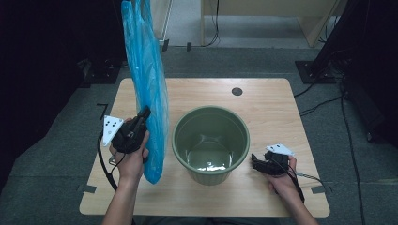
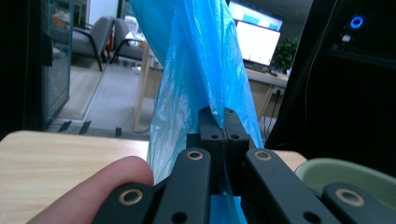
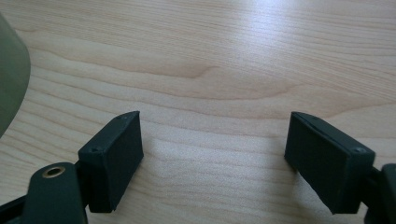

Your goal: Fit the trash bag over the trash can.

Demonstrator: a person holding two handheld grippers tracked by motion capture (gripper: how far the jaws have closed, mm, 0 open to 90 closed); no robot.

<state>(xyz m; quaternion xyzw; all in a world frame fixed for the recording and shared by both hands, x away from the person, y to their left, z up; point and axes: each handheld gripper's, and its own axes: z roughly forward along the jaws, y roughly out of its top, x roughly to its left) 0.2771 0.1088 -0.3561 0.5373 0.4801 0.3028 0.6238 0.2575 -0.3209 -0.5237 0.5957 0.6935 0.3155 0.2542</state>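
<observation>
My left hand-held gripper is clamped on blue bag, lifted; right hand-held gripper apart, idle. Next, I judge: open bag over bin.

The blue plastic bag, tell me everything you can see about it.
The blue plastic bag is thin, translucent, crinkled film, hanging long and narrow, its top running past the frame's upper edge. The left gripper is shut on it partway up; the left gripper view shows film bunched between the closed jaws. Its lower end hangs beside the person's left hand, over the wooden table; whether it touches the top is unclear. It hangs left of the green bucket, apart from it.
</observation>
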